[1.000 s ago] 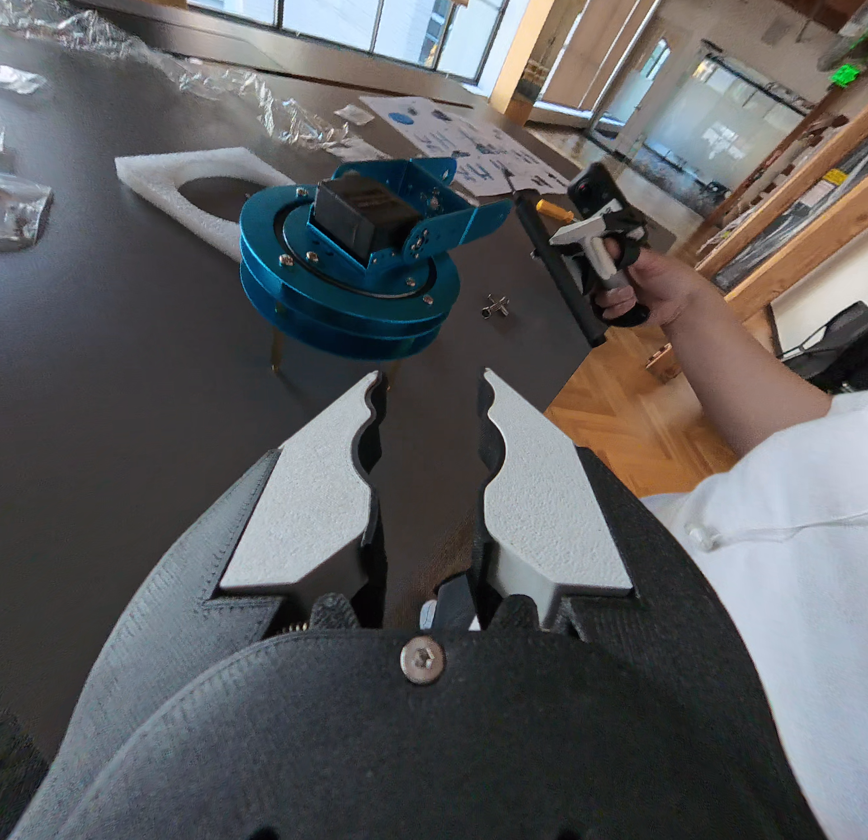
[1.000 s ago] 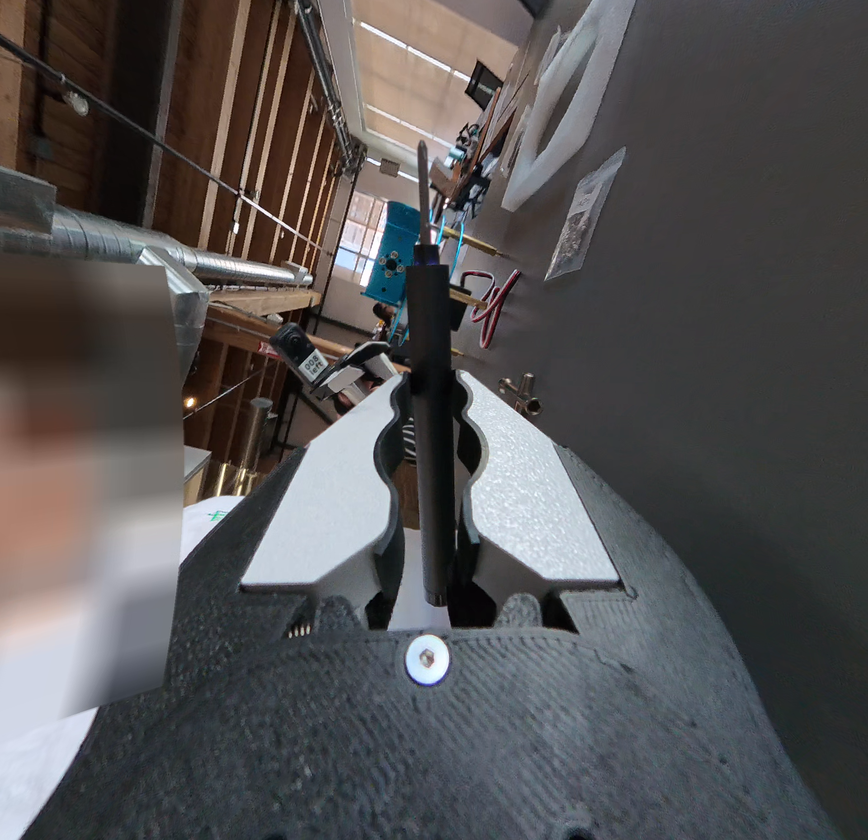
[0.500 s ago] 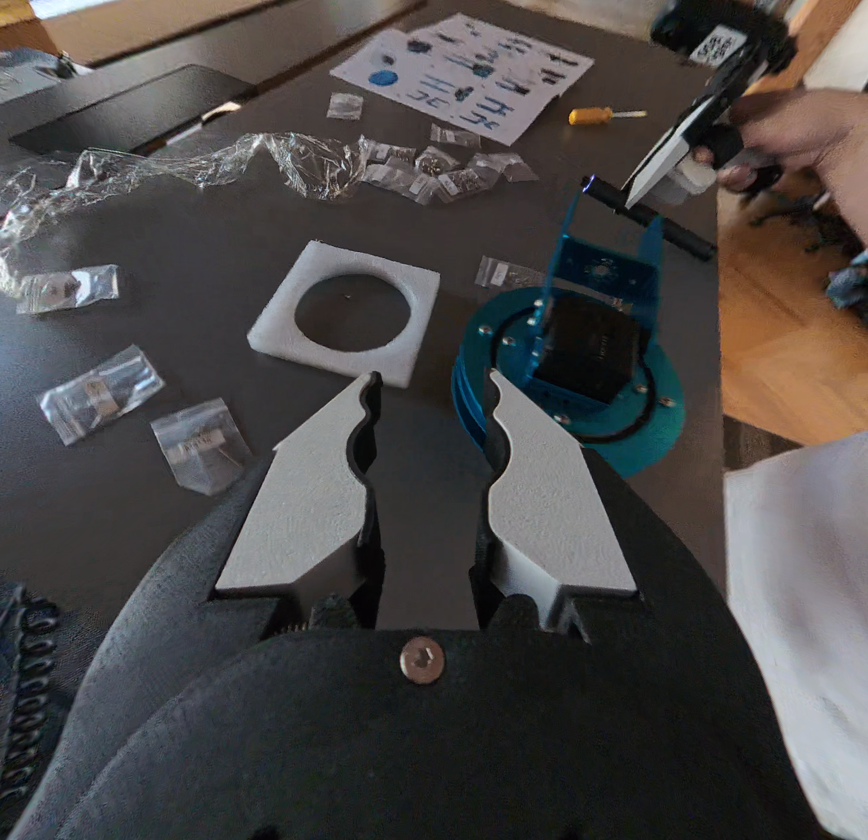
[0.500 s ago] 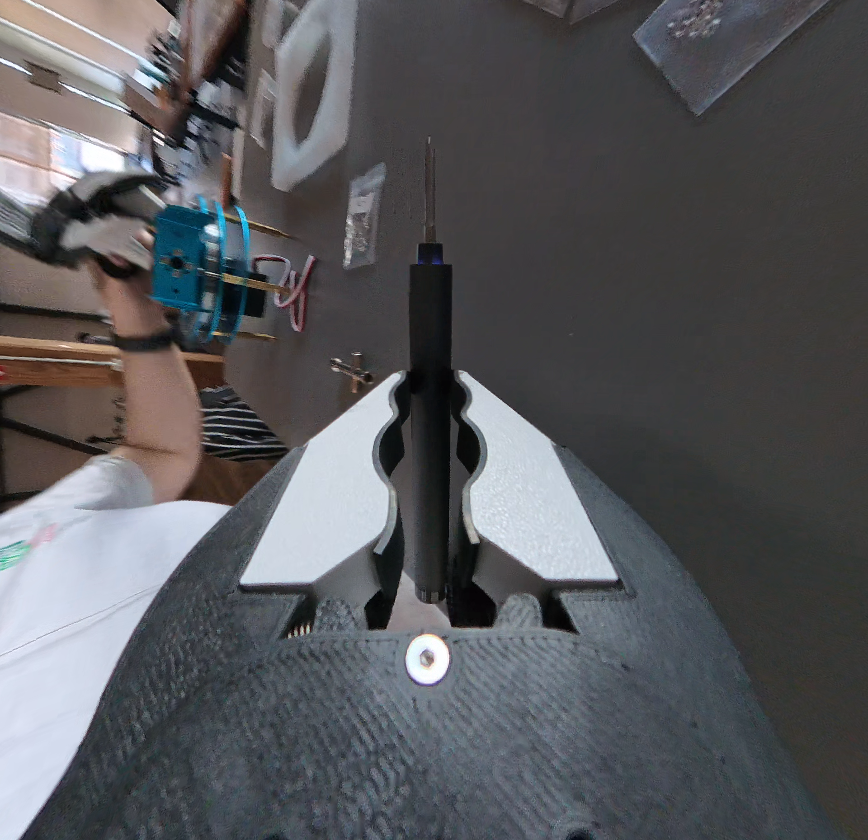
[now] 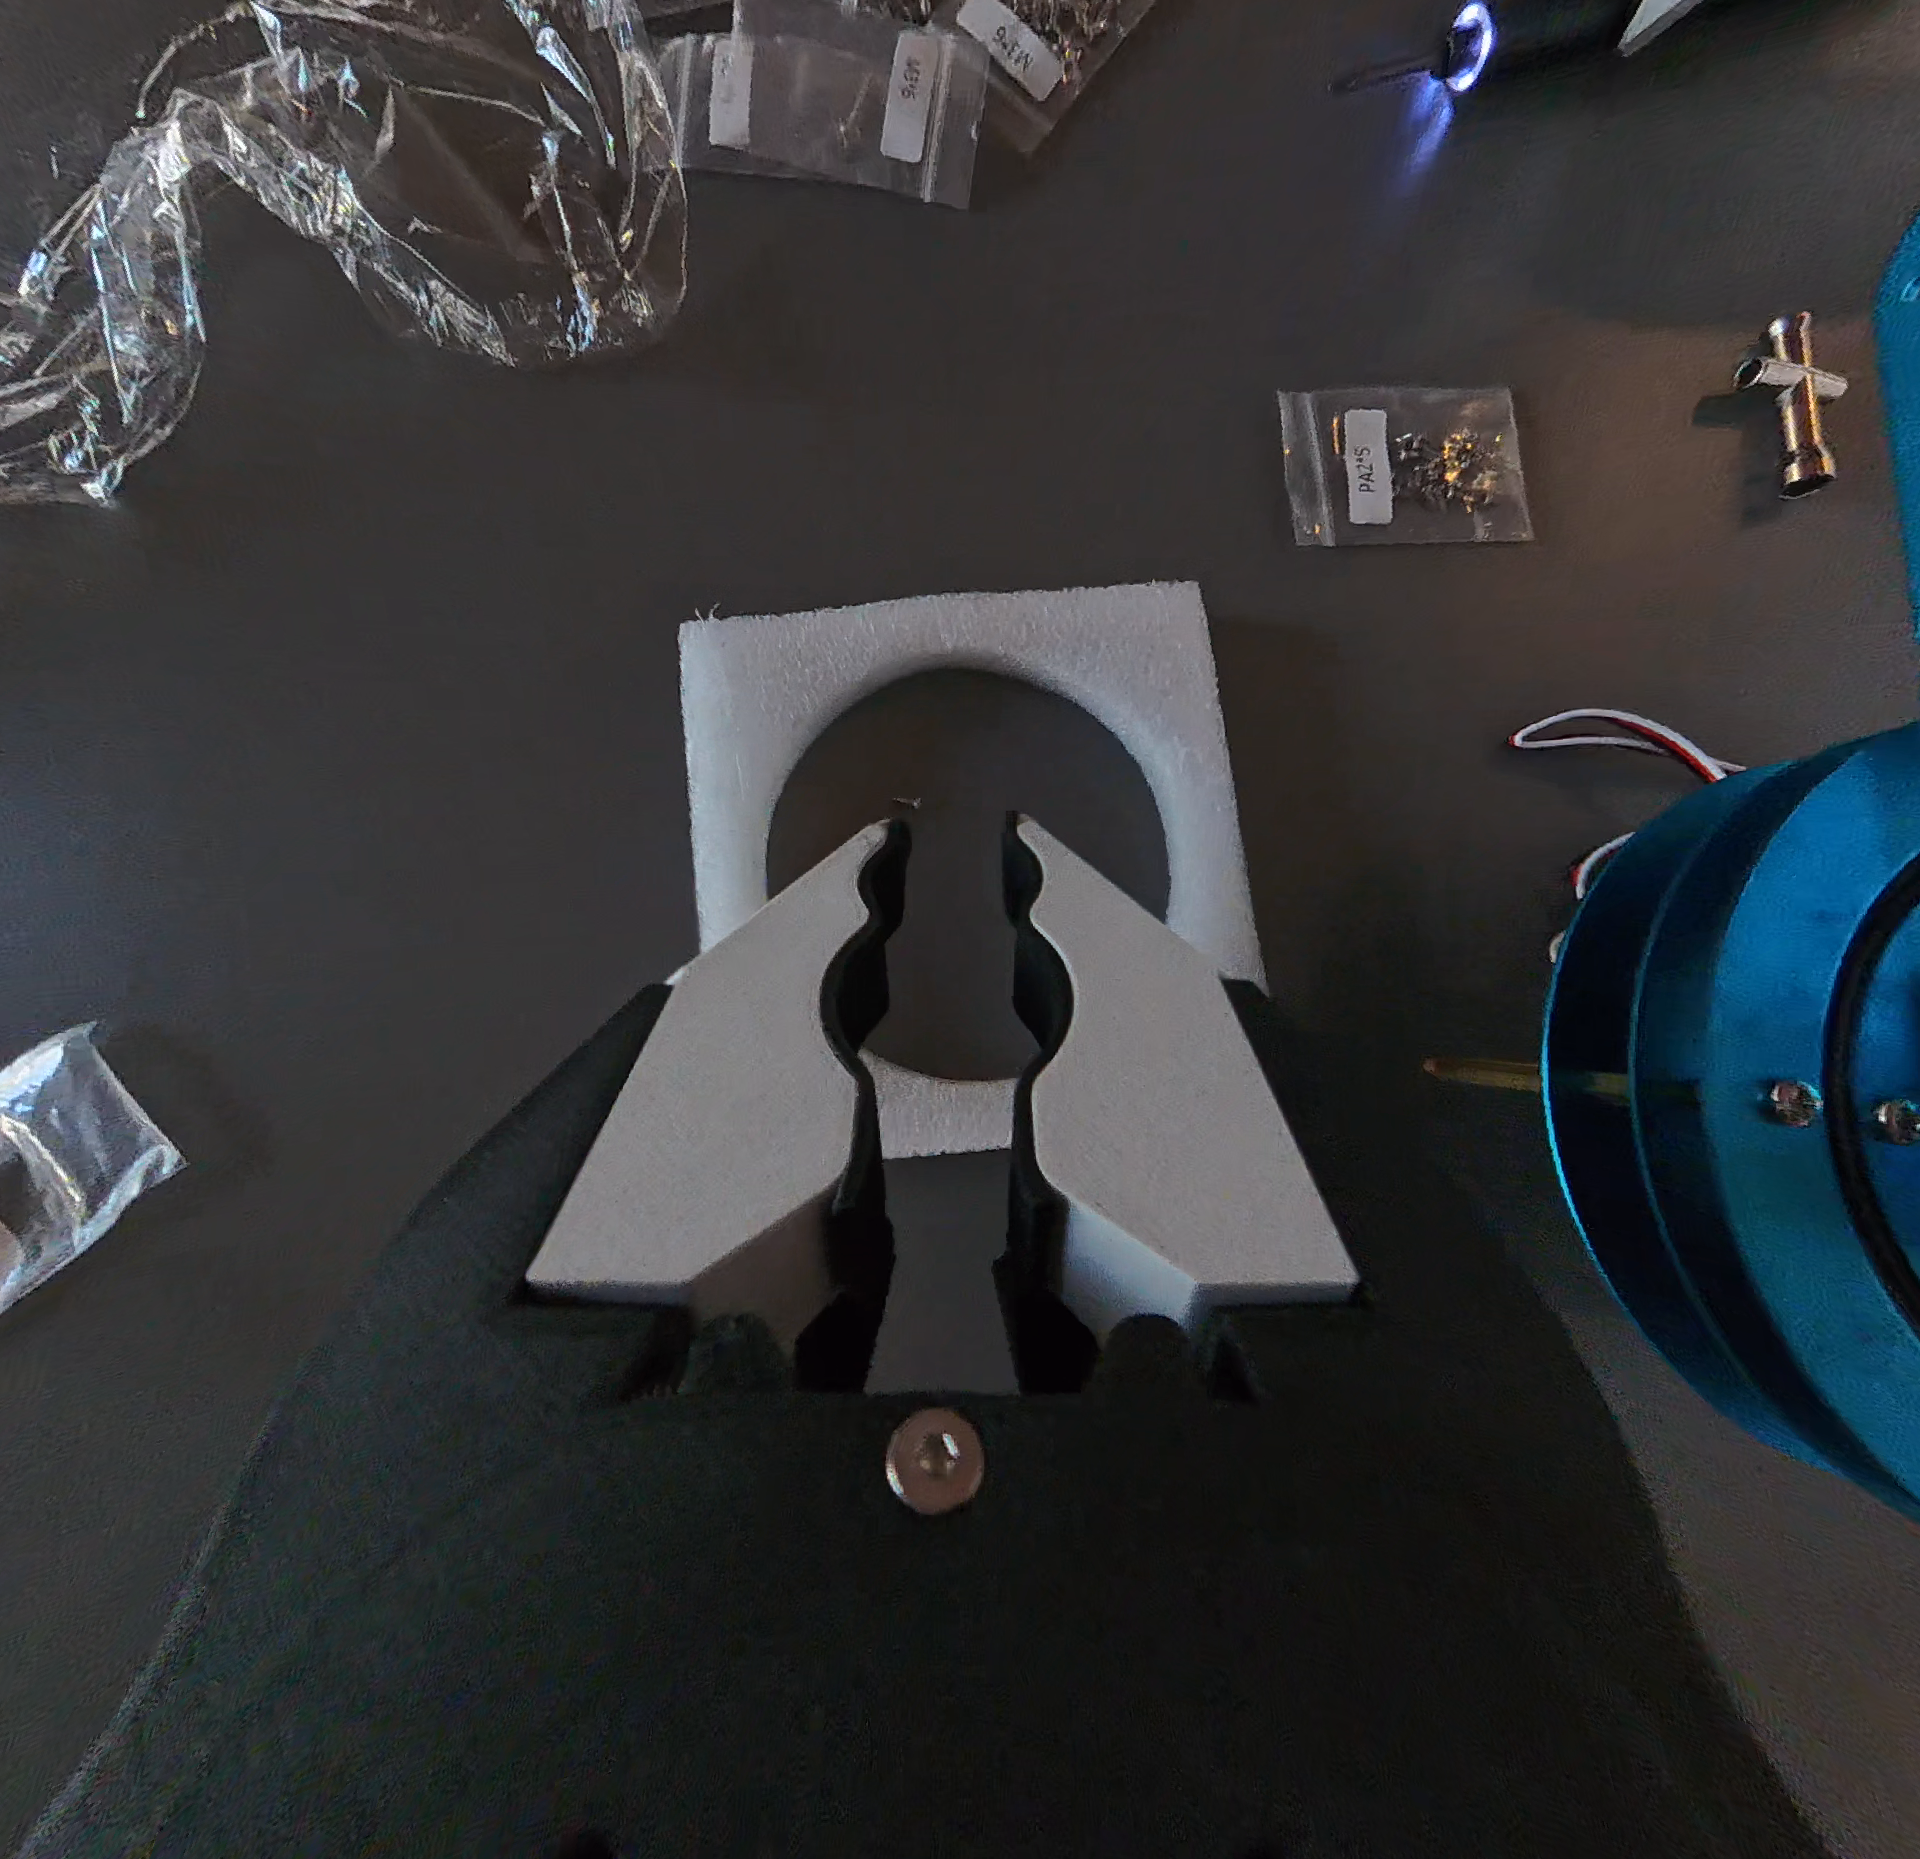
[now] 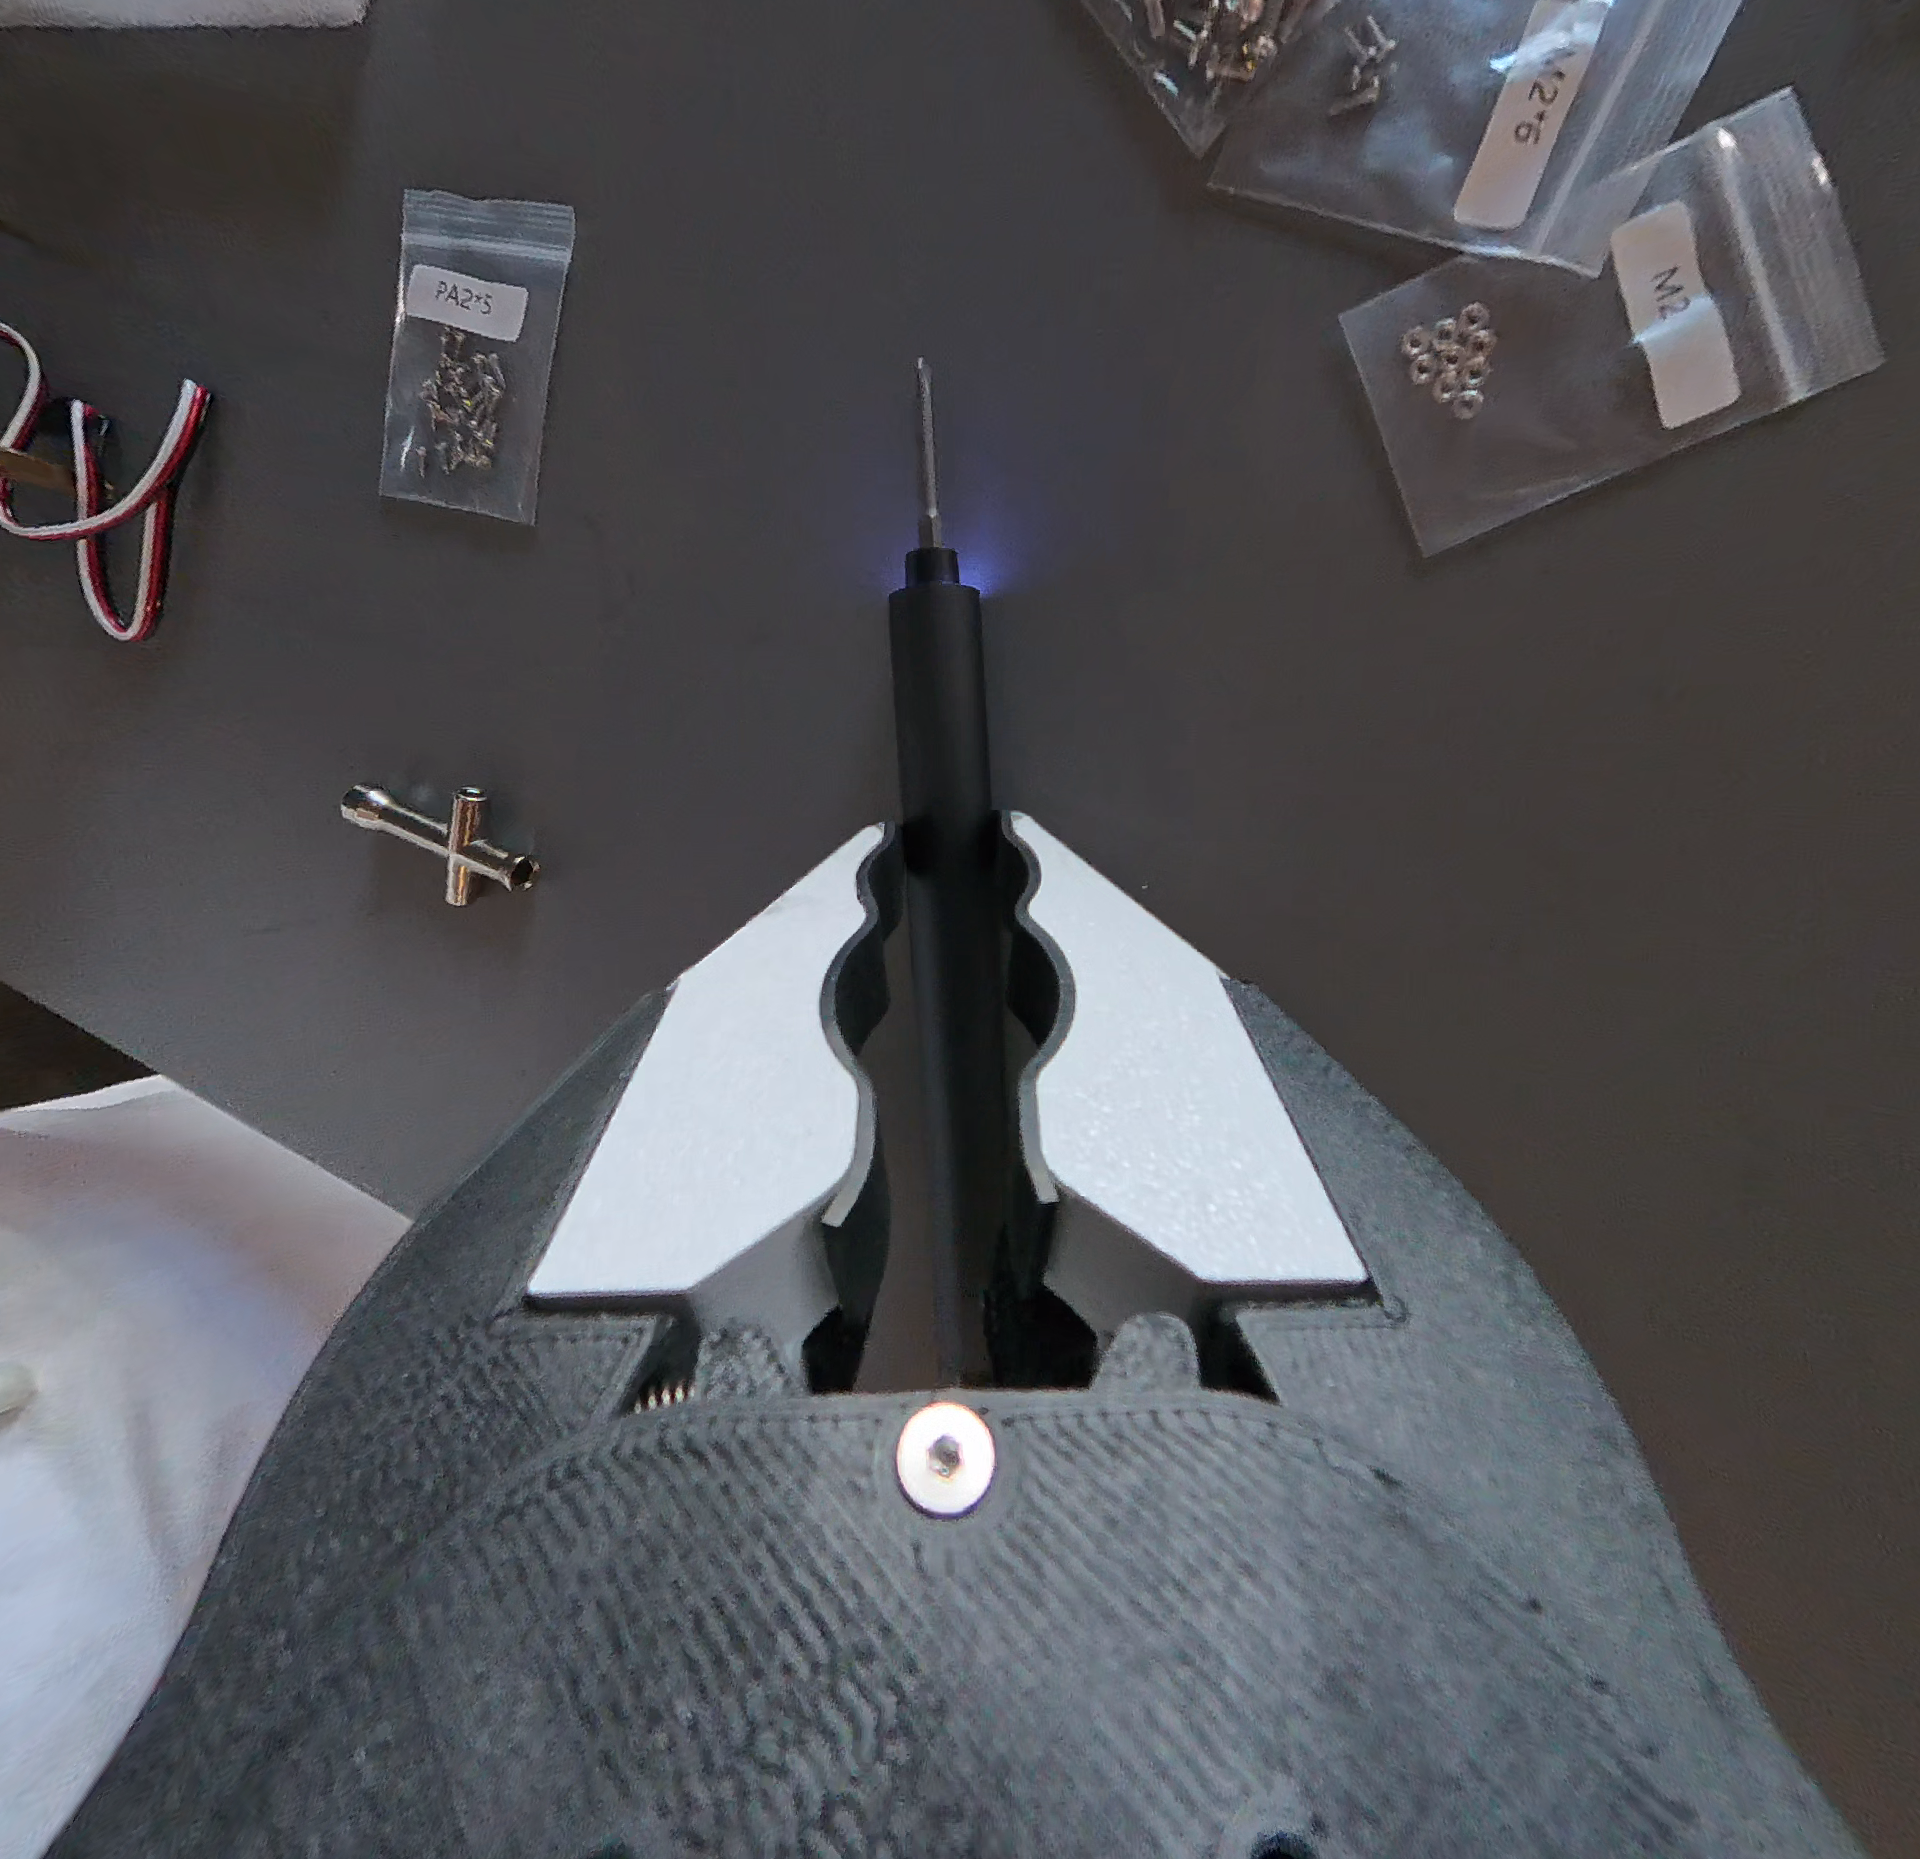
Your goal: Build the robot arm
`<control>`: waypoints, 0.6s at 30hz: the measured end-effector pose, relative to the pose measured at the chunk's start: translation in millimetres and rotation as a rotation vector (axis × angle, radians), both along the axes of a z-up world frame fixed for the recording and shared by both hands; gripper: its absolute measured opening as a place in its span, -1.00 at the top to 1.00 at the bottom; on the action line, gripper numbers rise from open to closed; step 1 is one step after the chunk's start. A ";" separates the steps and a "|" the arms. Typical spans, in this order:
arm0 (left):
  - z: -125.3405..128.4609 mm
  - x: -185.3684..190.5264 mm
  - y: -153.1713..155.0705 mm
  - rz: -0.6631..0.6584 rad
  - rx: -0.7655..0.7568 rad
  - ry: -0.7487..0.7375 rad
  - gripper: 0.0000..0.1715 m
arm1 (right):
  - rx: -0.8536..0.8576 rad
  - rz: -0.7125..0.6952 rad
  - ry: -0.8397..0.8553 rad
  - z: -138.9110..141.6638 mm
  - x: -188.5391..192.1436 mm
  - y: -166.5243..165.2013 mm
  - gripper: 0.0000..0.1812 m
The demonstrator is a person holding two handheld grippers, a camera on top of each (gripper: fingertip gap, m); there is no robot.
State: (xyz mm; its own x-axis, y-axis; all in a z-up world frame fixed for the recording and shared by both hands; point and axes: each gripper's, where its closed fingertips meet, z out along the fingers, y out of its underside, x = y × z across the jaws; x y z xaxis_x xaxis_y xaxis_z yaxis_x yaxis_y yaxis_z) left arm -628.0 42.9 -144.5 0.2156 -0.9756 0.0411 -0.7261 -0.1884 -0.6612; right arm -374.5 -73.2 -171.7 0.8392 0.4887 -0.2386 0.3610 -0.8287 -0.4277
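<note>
the left gripper (image 5: 954,822) is hovering empty, jaws parted, over the foam frame (image 5: 951,633); the right gripper (image 6: 943,822) is clamping a lit screwdriver (image 6: 940,697), its rear end hidden.

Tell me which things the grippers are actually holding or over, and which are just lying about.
Held or under a gripper:
right gripper shut on black electric screwdriver, lamp lit; left gripper open, empty, above white foam square.

Lying about:
blue metal turntable, cross wrench, small screw bag, crumpled clear wrap, red-white-black wires.

White foam square (image 5: 951,637) with round cutout, crumpled clear wrap (image 5: 343,157), labelled screw bags (image 6: 476,355), metal cross wrench (image 6: 449,841)
</note>
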 end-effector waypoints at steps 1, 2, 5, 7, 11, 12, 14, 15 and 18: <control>1.9 1.5 1.6 -0.003 0.004 -0.013 0.81 | 0.022 0.000 0.006 0.2 -0.4 0.7 0.81; 4.1 2.5 2.6 0.000 0.004 -0.028 0.80 | 0.042 -0.003 0.023 1.2 -1.5 1.1 0.80; 8.0 -2.2 1.8 0.027 0.022 -0.039 0.77 | 0.107 0.001 0.117 13.5 -5.3 -1.4 0.76; 17.9 -7.0 -1.5 0.058 0.060 -0.090 0.78 | 0.185 -0.009 0.156 28.5 3.2 -7.2 0.77; 50.0 -18.1 -15.6 0.126 0.061 -0.260 0.73 | 0.417 -0.113 0.198 58.2 42.2 -26.9 0.70; 56.2 -22.1 -18.4 0.140 0.062 -0.286 0.72 | 0.449 -0.150 0.193 60.2 54.8 -34.2 0.69; 67.1 -28.8 -23.3 0.160 0.080 -0.325 0.72 | 0.506 -0.215 0.181 62.9 78.8 -47.1 0.67; 71.6 -31.1 -26.1 0.167 0.085 -0.340 0.71 | 0.538 -0.239 0.207 67.3 84.8 -52.2 0.67; 80.4 -33.9 -34.9 0.185 0.085 -0.366 0.67 | 0.608 -0.259 0.394 90.0 67.1 -60.0 0.67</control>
